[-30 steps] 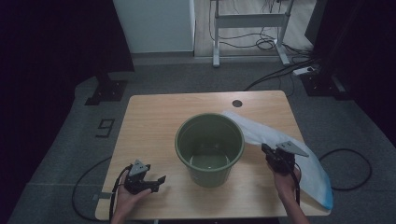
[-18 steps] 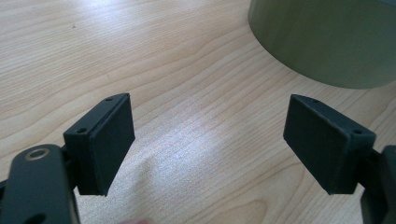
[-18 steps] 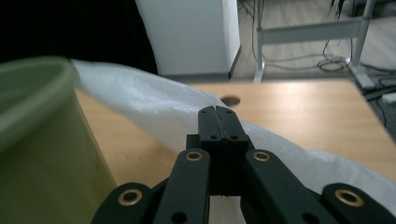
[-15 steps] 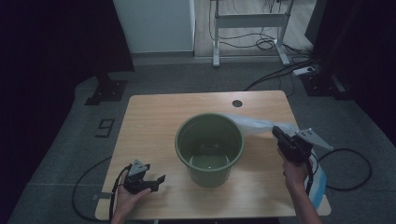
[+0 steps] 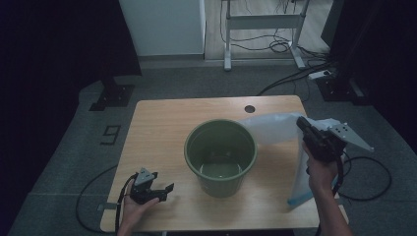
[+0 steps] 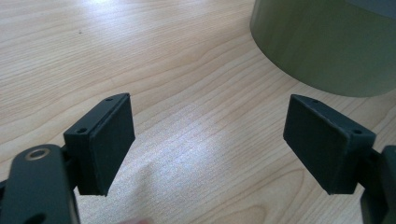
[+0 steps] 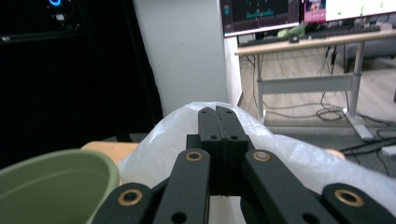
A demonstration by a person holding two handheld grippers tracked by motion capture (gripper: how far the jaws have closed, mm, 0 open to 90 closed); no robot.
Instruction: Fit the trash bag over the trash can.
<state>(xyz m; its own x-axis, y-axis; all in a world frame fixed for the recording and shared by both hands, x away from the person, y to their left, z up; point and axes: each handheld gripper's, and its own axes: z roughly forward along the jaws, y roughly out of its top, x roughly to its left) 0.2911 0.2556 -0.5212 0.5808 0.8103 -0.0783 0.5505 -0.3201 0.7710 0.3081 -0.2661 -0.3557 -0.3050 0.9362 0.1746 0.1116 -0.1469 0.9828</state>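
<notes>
Across the middle of the frame, our worktop (image 5: 162, 128) carries the green bucket (image 5: 221, 153) at its centre. Right of it, the clear plastic bag (image 5: 275, 130) hangs lifted, pinched in our right claw (image 5: 301, 123), whose jaws are clamped tight on the film. Lower left, our left claw (image 5: 167, 189) rests wide and empty. We judge the bag-lining step is underway; next we must carry the bag's mouth over the bucket rim.
</notes>
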